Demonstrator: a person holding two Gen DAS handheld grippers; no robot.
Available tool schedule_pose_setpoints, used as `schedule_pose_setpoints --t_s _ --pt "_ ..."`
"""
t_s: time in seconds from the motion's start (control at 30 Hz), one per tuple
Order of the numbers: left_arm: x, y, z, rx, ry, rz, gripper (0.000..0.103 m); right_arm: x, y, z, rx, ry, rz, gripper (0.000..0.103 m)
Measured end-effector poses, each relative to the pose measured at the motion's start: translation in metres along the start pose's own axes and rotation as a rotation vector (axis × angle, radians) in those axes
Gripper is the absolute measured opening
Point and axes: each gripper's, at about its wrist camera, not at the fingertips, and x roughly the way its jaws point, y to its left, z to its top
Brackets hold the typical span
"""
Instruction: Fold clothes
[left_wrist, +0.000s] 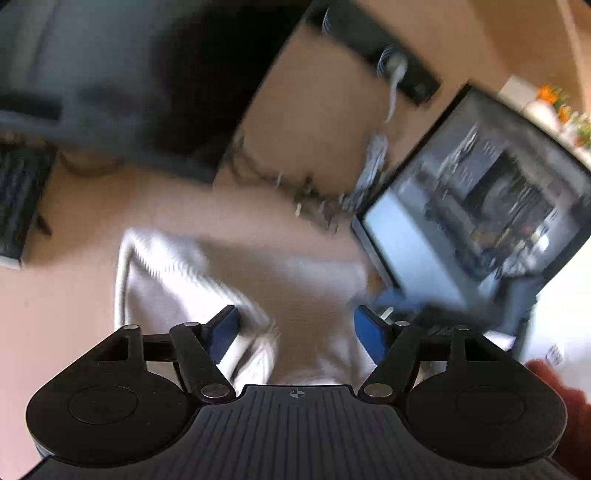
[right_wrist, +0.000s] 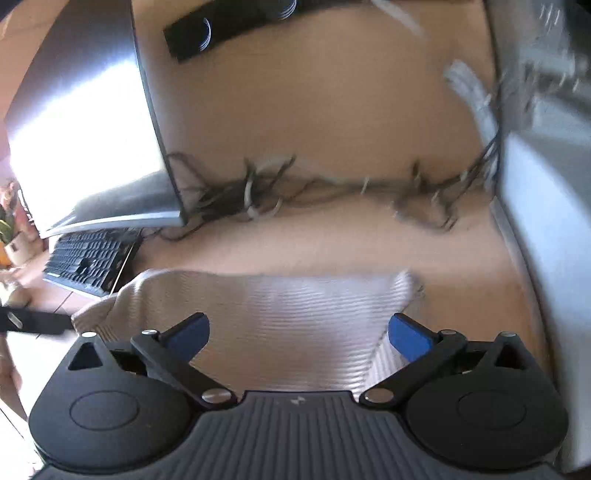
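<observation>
A white ribbed garment (left_wrist: 177, 284) lies on the tan desk, blurred in the left wrist view. My left gripper (left_wrist: 297, 328) hangs above it with its blue pads (left_wrist: 225, 328) spread apart and nothing pinched between them. In the right wrist view the same garment (right_wrist: 280, 317) lies as a flat folded panel with a straight far edge. My right gripper (right_wrist: 299, 334) stands wide open over the cloth, pads (right_wrist: 408, 336) off the fabric. At the right of the left wrist view the other gripper's blue pad (left_wrist: 397, 301) shows beside the cloth.
A tangle of cables (right_wrist: 258, 188) runs along the back of the desk. A monitor (right_wrist: 92, 122) and a black keyboard (right_wrist: 88, 260) stand at left in the right wrist view; another monitor (left_wrist: 476, 206) is at right in the left wrist view. A black power strip (right_wrist: 229, 26) hangs on the wall.
</observation>
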Motion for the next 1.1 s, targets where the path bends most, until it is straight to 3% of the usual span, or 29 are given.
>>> schedule_pose_setpoints --t_s 0.07,0.1,0.23,0.37,0.43,0.53,0.83,1.0,1.1 --pt "-0.005 -0.002 0.008 -0.012 -0.035 -0.059 0.096 0.015 -0.010 -0.005 0.059 0.058 0.018 0.103" --pt "-0.005 -0.003 0.011 -0.016 -0.036 -0.094 0.096 0.021 -0.015 -0.008 0.083 0.079 0.026 0.103" --pt "0.022 -0.009 0.009 0.001 0.081 -0.162 0.100 0.020 -0.020 -0.013 0.082 0.069 0.038 0.103" --pt "0.068 0.011 -0.020 -0.096 0.274 -0.050 0.101 0.016 -0.023 -0.016 0.096 0.061 0.047 0.103" --pt "0.082 0.027 -0.032 -0.162 0.325 -0.026 0.101 0.014 -0.026 -0.018 0.123 0.055 0.051 0.103" --pt "0.085 0.035 -0.030 -0.168 0.312 -0.058 0.103 0.006 -0.029 -0.027 0.178 0.049 0.069 0.103" --pt "0.128 0.046 0.010 -0.095 0.271 -0.039 0.103 -0.036 0.000 -0.059 0.279 0.089 0.065 0.103" --pt "0.144 0.048 0.029 -0.102 0.272 -0.002 0.103 -0.042 0.042 -0.072 0.180 0.175 0.070 0.103" --pt "0.131 0.039 0.033 -0.078 0.267 0.024 0.103 -0.053 0.061 -0.065 0.051 0.157 0.000 0.103"
